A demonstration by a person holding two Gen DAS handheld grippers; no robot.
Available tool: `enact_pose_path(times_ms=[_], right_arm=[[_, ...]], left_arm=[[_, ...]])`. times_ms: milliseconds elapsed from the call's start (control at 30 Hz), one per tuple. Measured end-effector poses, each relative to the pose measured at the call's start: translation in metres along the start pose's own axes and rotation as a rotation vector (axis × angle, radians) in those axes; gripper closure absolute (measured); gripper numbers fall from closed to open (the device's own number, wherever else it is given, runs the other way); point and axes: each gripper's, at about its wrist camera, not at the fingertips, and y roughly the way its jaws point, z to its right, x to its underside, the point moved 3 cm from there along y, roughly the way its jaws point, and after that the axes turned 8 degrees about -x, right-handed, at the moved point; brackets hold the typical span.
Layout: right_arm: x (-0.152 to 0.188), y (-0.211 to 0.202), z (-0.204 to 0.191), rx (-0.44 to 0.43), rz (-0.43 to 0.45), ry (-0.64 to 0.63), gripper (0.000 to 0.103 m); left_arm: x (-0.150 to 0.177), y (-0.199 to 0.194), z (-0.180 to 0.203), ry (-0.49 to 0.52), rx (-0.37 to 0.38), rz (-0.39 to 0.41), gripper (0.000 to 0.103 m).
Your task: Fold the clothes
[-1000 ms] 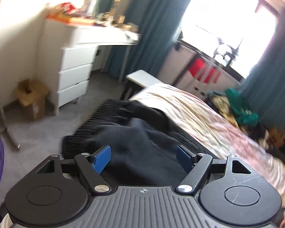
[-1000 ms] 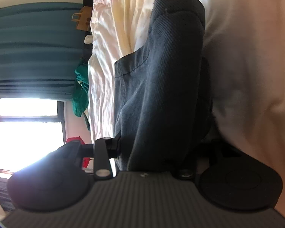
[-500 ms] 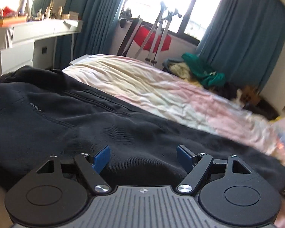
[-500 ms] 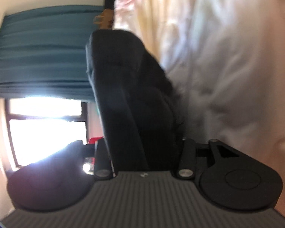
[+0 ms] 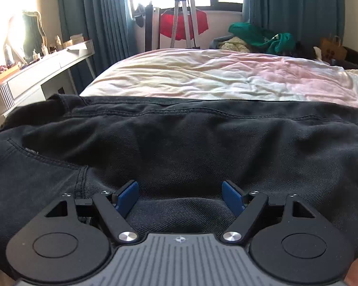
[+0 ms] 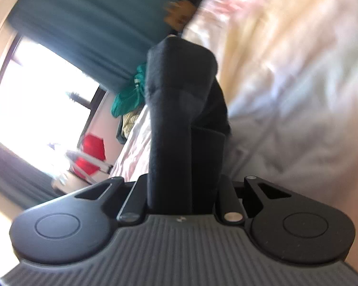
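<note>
A dark grey garment, trousers by the seams and pocket, lies spread across the near end of the bed. My left gripper is open, its blue pads resting low over the cloth with fabric between them. In the right wrist view, my right gripper is shut on a thick fold of the same dark garment, which stands up from the jaws above the pale bedsheet. That view is tilted and blurred.
A white dressing table with clutter and a mirror stands at the left. A drying rack with a red item is by the window. A pile of green and yellow clothes lies beyond the bed. Teal curtains hang behind.
The left gripper swung from the floor-side view to face along the bed and dropped low over the garment. The right gripper kept its hold and rotated, lifting the fold.
</note>
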Motion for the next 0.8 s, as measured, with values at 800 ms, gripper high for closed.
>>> enact_pose_path(times_ms=[800], right_arm=[[0.294, -0.008, -0.218, -0.305, -0.253, -1.298, 0.085]], left_arm=[[-0.029, -0.03, -0.072, -0.25, 0.077, 0.071, 0.017]])
